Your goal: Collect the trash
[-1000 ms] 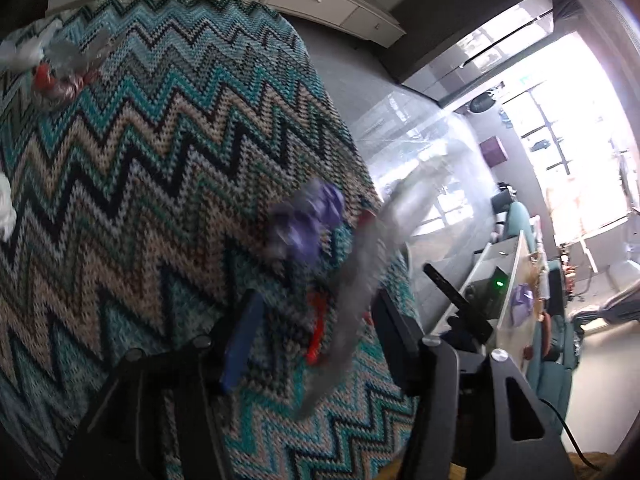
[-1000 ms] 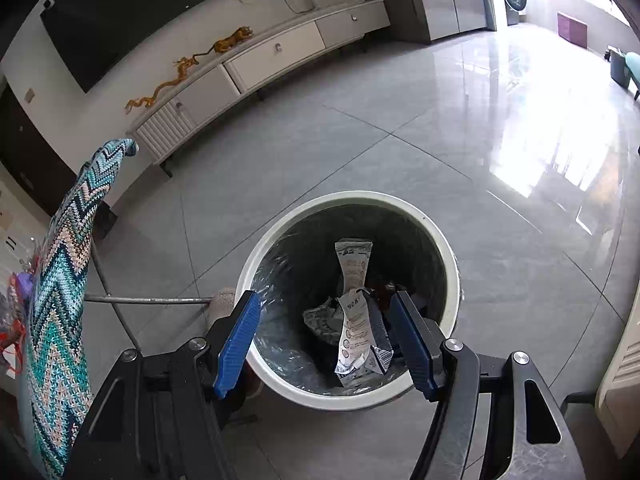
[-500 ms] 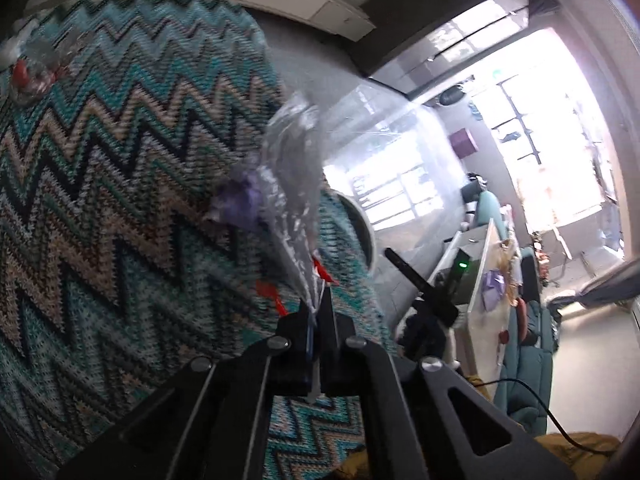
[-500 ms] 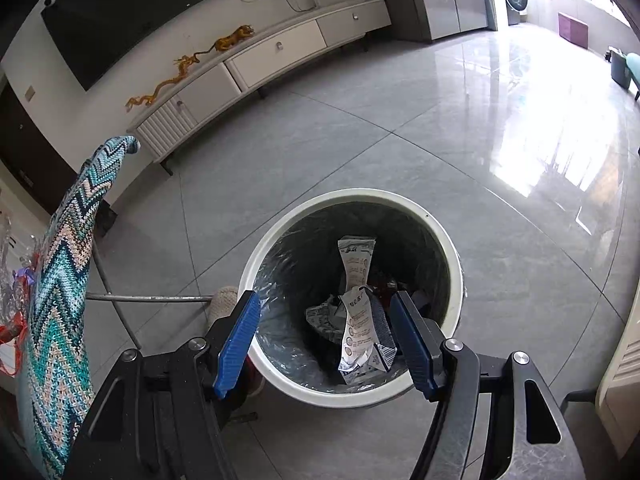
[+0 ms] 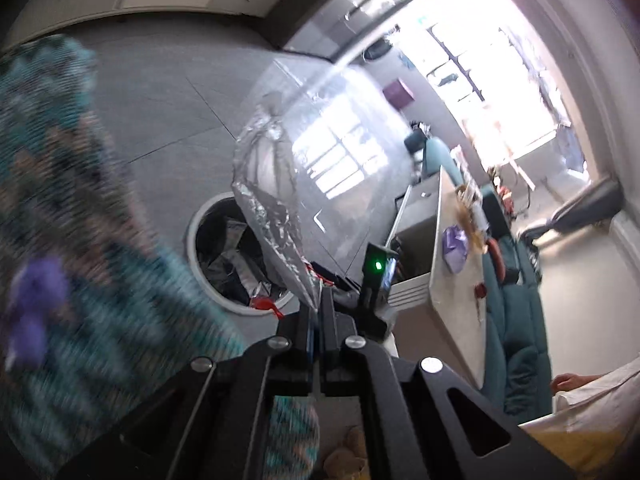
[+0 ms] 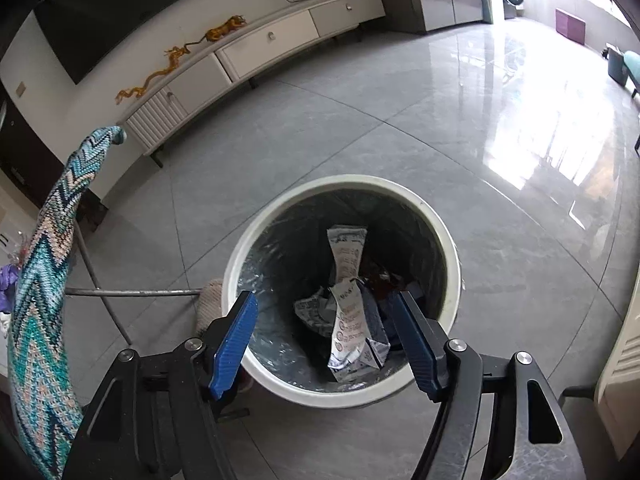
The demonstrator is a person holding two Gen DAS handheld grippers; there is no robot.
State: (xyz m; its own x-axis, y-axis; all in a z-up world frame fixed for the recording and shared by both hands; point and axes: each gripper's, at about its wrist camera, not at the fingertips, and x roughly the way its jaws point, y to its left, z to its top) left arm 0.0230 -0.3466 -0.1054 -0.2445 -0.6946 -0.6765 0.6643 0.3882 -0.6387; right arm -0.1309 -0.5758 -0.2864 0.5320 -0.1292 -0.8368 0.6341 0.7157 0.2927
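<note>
Pinching a clear plastic wrapper [image 5: 296, 216] by its lower corner, my left hand-held gripper [image 5: 319, 312] has its jaws fully together; the crinkled film stands up and away from the tips. Beyond them and a little to the left sits the white-rimmed trash bin [image 5: 192, 236], dark-lined, with crumpled packaging inside. The zigzag knitted cloth [image 5: 72, 208] blurs past on the left, a purple scrap [image 5: 32, 304] lying on it. Off to the right is a pale bench [image 5: 460, 304] with small clutter.

From the right wrist, my right hand-held gripper [image 6: 326, 336] hangs over the bin [image 6: 448, 240] with its blue pads wide apart and nothing between them; they have just eased slightly wider. Straight ahead, down in the bin, lies a printed white wrapper [image 6: 348, 304] among other scraps. The knitted cloth's edge [image 6: 44, 300] curves along the left.
</note>
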